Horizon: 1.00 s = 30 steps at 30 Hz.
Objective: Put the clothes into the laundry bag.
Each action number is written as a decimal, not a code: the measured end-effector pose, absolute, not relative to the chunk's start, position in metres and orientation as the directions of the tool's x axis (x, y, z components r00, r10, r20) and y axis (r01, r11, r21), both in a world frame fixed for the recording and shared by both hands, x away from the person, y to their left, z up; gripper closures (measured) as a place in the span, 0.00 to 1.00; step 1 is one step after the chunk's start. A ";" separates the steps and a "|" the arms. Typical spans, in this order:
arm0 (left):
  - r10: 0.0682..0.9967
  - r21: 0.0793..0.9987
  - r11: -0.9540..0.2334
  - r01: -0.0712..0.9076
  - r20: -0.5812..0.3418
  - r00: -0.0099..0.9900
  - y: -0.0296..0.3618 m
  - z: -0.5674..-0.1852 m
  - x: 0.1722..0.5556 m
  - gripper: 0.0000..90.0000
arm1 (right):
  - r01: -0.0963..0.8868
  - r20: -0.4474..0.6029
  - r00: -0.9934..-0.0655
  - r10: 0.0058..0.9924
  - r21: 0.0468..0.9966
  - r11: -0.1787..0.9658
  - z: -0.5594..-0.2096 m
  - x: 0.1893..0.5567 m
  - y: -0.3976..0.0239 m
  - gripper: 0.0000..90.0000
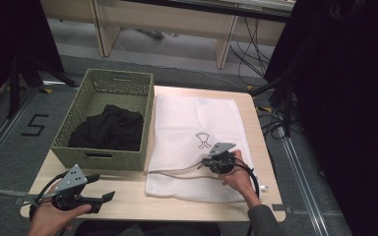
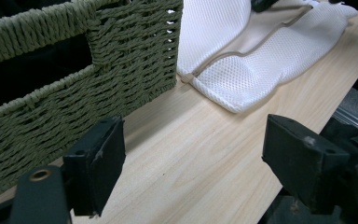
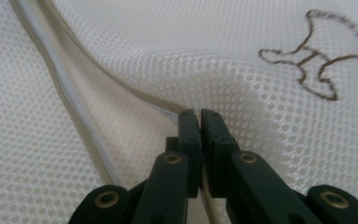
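High view, left to right: at the lower left, the left gripper (image 1: 106,188) rests in a hand over the bare front strip of the wooden table (image 1: 128,204), its jaws spread wide with nothing between them. Above it, in the left half of the frame, stands a green woven basket (image 1: 74,135) holding a dark garment (image 1: 109,129). Just beside the basket's right wall lies a white mesh laundry bag (image 1: 192,123), flat on the table and filling the centre of the frame; a small printed emblem (image 1: 204,140) sits near its middle, and a beige zipper (image 1: 177,173) runs across its lower part. At the lower right of the bag, the right gripper (image 1: 206,161) — held in the person's right hand (image 1: 238,177) — presses down on the mesh.

Left gripper view: basket at upper left, bag corner at upper centre, jaws parted over bare wood.

Right gripper view: jaws clenched — pinching the bag at the zipper's end, emblem at upper right.
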<state>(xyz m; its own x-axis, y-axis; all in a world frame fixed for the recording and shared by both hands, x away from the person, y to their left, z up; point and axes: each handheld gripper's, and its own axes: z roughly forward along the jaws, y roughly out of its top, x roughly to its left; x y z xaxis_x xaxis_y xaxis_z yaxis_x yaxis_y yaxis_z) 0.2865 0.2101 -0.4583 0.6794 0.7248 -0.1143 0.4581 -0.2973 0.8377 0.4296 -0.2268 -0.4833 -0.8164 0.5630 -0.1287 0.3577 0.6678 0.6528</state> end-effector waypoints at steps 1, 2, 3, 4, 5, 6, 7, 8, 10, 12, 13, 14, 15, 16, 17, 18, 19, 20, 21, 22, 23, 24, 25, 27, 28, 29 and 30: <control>0.725 0.837 -0.299 0.459 -0.113 0.679 0.210 -0.458 0.286 0.23 | 0.343 -0.140 -0.814 0.564 0.668 0.661 -0.479 0.430 -0.227 0.98; 0.727 0.837 -0.294 0.461 -0.117 0.676 0.210 -0.459 0.286 0.23 | 0.334 -0.144 -0.812 0.566 0.679 0.653 -0.474 0.429 -0.228 0.98; 0.724 0.839 -0.294 0.458 -0.117 0.680 0.209 -0.459 0.287 0.23 | 0.328 -0.152 -0.809 0.569 0.686 0.649 -0.470 0.429 -0.228 0.98; 0.722 0.837 -0.303 0.456 -0.111 0.682 0.210 -0.458 0.287 0.23 | 0.326 -0.159 -0.800 0.578 0.694 0.642 -0.466 0.427 -0.228 0.98; 0.726 0.835 -0.306 0.457 -0.107 0.680 0.210 -0.458 0.286 0.23 | 0.312 -0.170 -0.801 0.574 0.700 0.643 -0.461 0.427 -0.228 0.98; 0.725 0.836 -0.302 0.458 -0.110 0.679 0.209 -0.458 0.286 0.23 | 0.314 -0.166 -0.801 0.575 0.702 0.640 -0.456 0.426 -0.228 0.98; 0.723 0.835 -0.309 0.455 -0.104 0.683 0.210 -0.458 0.286 0.23 | 0.304 -0.174 -0.799 0.575 0.709 0.636 -0.453 0.425 -0.228 0.98; 0.719 0.837 -0.310 0.451 -0.103 0.687 0.209 -0.459 0.286 0.24 | 0.291 -0.183 -0.798 0.574 0.717 0.633 -0.449 0.425 -0.227 0.98; 0.718 0.837 -0.312 0.450 -0.102 0.688 0.209 -0.459 0.286 0.24 | 0.287 -0.188 -0.783 0.593 0.737 0.612 -0.441 0.423 -0.227 0.98; 0.718 0.836 -0.315 0.450 -0.099 0.689 0.209 -0.458 0.286 0.24 | 0.273 -0.198 -0.778 0.596 0.748 0.605 -0.435 0.424 -0.227 0.98; 0.718 0.837 -0.312 0.449 -0.101 0.688 0.209 -0.459 0.286 0.24 | 0.268 -0.204 -0.770 0.604 0.756 0.597 -0.431 0.424 -0.228 0.98; 0.719 0.837 -0.311 0.451 -0.103 0.687 0.209 -0.459 0.287 0.24 | 0.254 -0.217 -0.768 0.602 0.761 0.598 -0.427 0.425 -0.228 0.98; 0.720 0.836 -0.308 0.454 -0.106 0.686 0.209 -0.458 0.287 0.24 | 0.239 -0.223 -0.768 0.600 0.770 0.591 -0.423 0.426 -0.229 0.98; 0.722 0.836 -0.311 0.452 -0.101 0.685 0.210 -0.458 0.287 0.24 | 0.241 -0.221 -0.761 0.610 0.776 0.582 -0.420 0.426 -0.229 0.98; 0.722 0.837 -0.308 0.452 -0.104 0.684 0.210 -0.457 0.287 0.24 | 0.237 -0.221 -0.763 0.607 0.779 0.581 -0.417 0.427 -0.229 0.98; 0.719 0.837 -0.302 0.456 -0.114 0.686 0.210 -0.457 0.288 0.24 | 0.236 -0.220 -0.757 0.616 0.786 0.571 -0.413 0.427 -0.229 0.98; 0.715 0.839 -0.295 0.457 -0.124 0.688 0.211 -0.456 0.289 0.24 | 0.219 -0.234 -0.758 0.608 0.787 0.577 -0.410 0.429 -0.229 0.98; 0.720 0.837 -0.294 0.461 -0.124 0.683 0.211 -0.455 0.288 0.24 | 0.233 -0.221 -0.753 0.620 0.792 0.565 -0.408 0.428 -0.228 0.98; 0.718 0.842 -0.294 0.452 -0.118 0.686 0.211 -0.454 0.289 0.24 | 0.213 -0.237 -0.753 0.613 0.794 0.570 -0.405 0.430 -0.229 0.98; 0.713 0.842 -0.293 0.453 -0.123 0.690 0.211 -0.453 0.290 0.24 | 0.220 -0.230 -0.749 0.622 0.799 0.560 -0.403 0.430 -0.229 0.98; 0.716 0.839 -0.291 0.460 -0.128 0.687 0.211 -0.452 0.290 0.23 | 0.219 -0.230 -0.750 0.620 0.798 0.561 -0.401 0.430 -0.229 0.98; 0.718 0.834 -0.293 0.468 -0.131 0.684 0.212 -0.451 0.291 0.22 | 0.219 -0.229 -0.750 0.621 0.799 0.559 -0.400 0.430 -0.229 0.98; 0.723 0.831 -0.279 0.481 -0.147 0.675 0.212 -0.450 0.292 0.22 | 0.217 -0.230 -0.747 0.624 0.803 0.555 -0.399 0.431 -0.229 0.98; 0.733 0.828 -0.256 0.499 -0.170 0.658 0.213 -0.446 0.294 0.22 | 0.207 -0.236 -0.748 0.621 0.805 0.556 -0.397 0.433 -0.229 0.98; 0.741 0.831 -0.248 0.497 -0.168 0.650 0.213 -0.443 0.294 0.22 | 0.212 -0.231 -0.748 0.622 0.805 0.555 -0.396 0.433 -0.229 0.98; 0.740 0.834 -0.261 0.486 -0.150 0.655 0.214 -0.440 0.295 0.22 | 0.209 -0.234 -0.751 0.618 0.803 0.558 -0.395 0.434 -0.229 0.98; 0.747 0.836 -0.261 0.483 -0.142 0.649 0.214 -0.436 0.296 0.22 | 0.213 -0.231 -0.750 0.620 0.803 0.556 -0.394 0.434 -0.229 0.98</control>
